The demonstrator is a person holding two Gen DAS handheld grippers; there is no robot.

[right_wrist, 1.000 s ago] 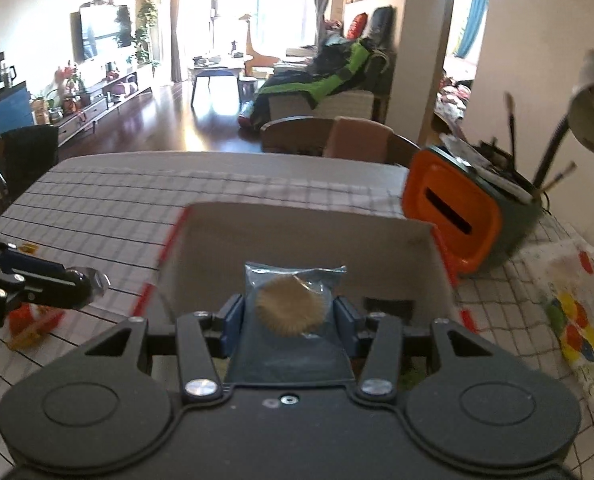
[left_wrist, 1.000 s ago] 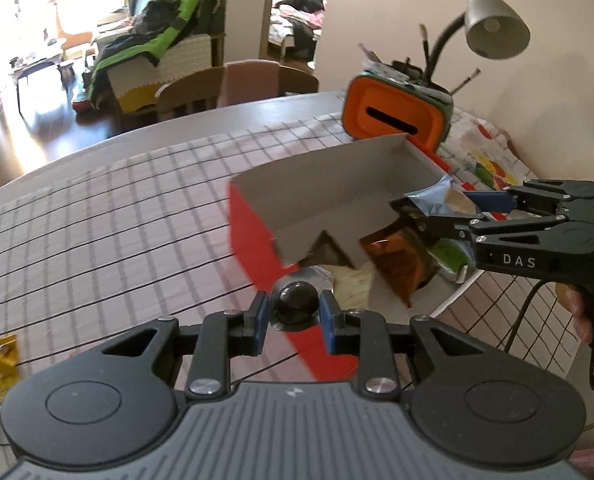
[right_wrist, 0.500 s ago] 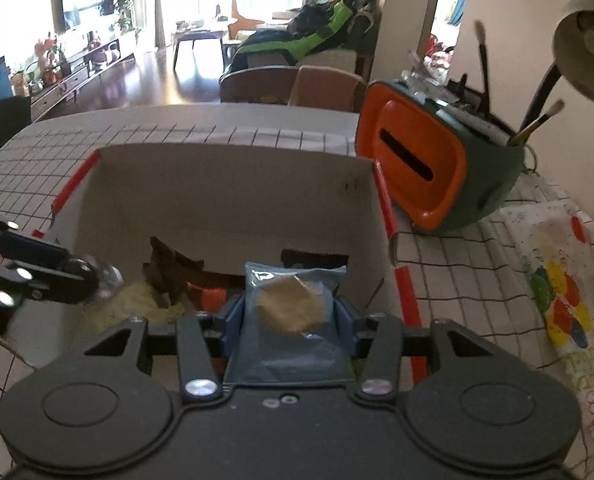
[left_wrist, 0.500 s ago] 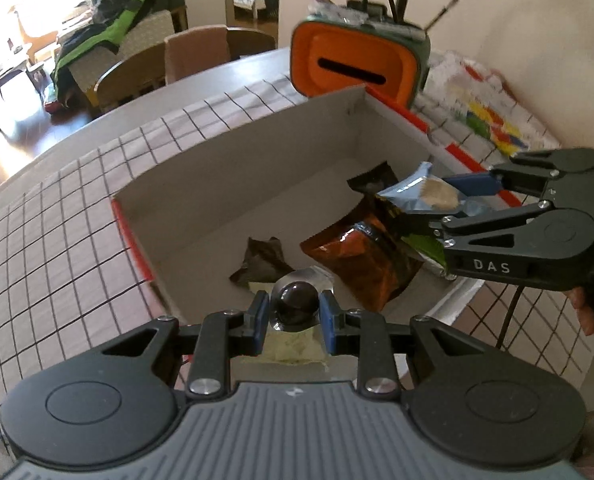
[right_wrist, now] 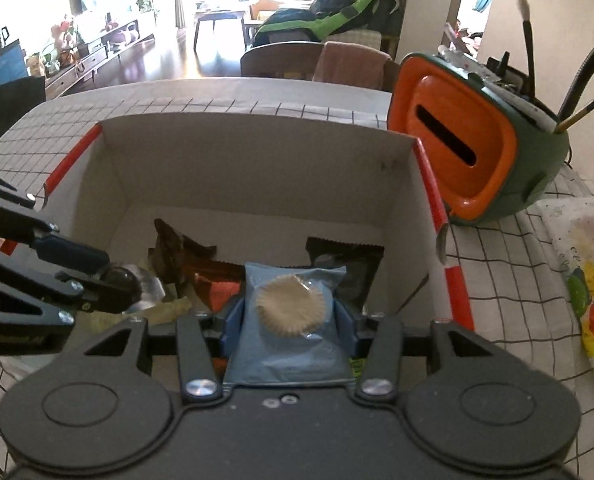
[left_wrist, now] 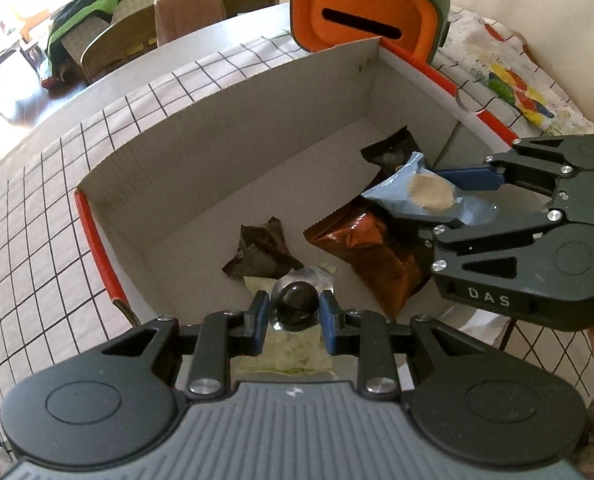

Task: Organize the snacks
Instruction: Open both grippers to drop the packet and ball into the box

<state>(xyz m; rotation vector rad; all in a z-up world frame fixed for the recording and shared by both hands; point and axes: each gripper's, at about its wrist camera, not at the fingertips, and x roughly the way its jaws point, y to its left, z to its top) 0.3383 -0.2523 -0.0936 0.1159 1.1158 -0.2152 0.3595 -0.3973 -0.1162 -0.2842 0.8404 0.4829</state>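
Both grippers have come down over the box point(left_wrist: 225, 92). Left gripper point(left_wrist: 293, 316) clamps a dark wrapped ball point(left_wrist: 295, 305). Right gripper point(right_wrist: 287, 322) clamps a blue packet point(right_wrist: 289, 320), long axis along its fingers.

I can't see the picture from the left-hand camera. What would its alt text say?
The left gripper holds a dark round wrapped sweet over an open cardboard box holding several snack packets. Beside it, the right gripper holds a blue packet over the same box.
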